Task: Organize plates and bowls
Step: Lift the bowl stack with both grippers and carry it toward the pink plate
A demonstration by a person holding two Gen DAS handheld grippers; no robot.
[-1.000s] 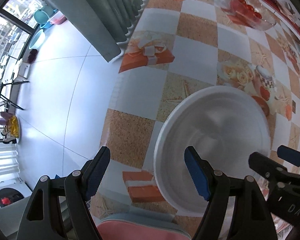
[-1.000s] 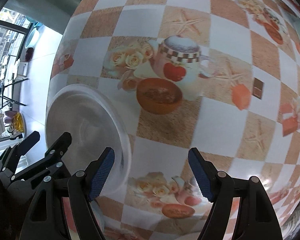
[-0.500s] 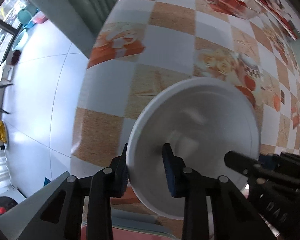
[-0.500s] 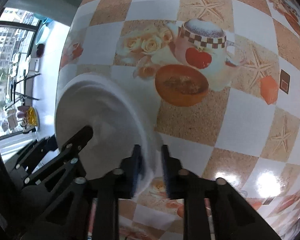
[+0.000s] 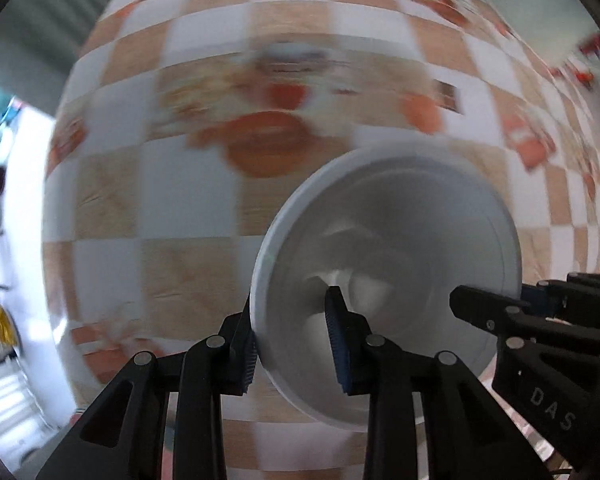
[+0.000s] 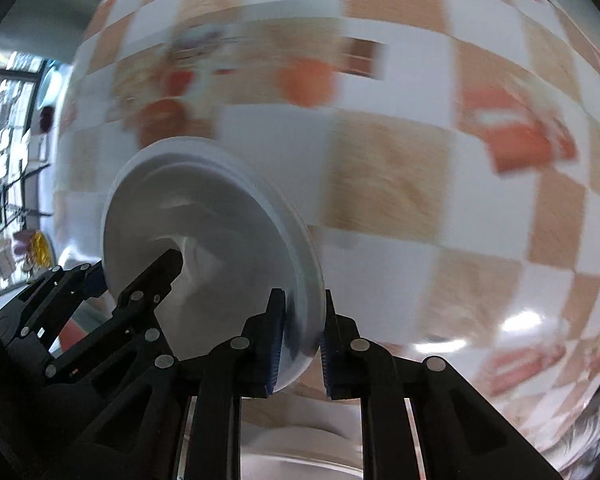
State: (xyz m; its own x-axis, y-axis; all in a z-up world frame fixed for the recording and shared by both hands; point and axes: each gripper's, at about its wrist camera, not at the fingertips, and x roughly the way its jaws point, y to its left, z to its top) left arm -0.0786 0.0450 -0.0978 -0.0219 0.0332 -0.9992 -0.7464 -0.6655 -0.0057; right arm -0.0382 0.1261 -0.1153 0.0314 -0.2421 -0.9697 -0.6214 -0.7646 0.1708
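Left gripper with jaws drawn narrow, clamped across the rim of the white bowl: one blue-padded finger lies outside the wall, the other inside the hollow. Right gripper likewise nearly closed, pinching the opposite edge of the bowl between its pads, one finger within and one without. The bowl is thus held by both grippers at once, above the checked tablecloth of white and tan squares printed with orange and red motifs; whether its base touches the cloth cannot be told. The left wrist view shows the bowl at lower right with the right gripper's black fingers entering from the right edge and reaching over the far rim; it also shows pale floor and dim objects along the left margin. The right wrist view shows the bowl at lower left, tilted toward the lens, with the left gripper's black fingers reaching into the hollow from the left; a window with buildings beyond appears at far left, and a pale curved surface, possibly another dish, lies blurred at the bottom edge below the fingers. The bowl is plain white, round, deep, with a broad flat lip and soft grey shading inside. The cloth is smeared by blur in both views.
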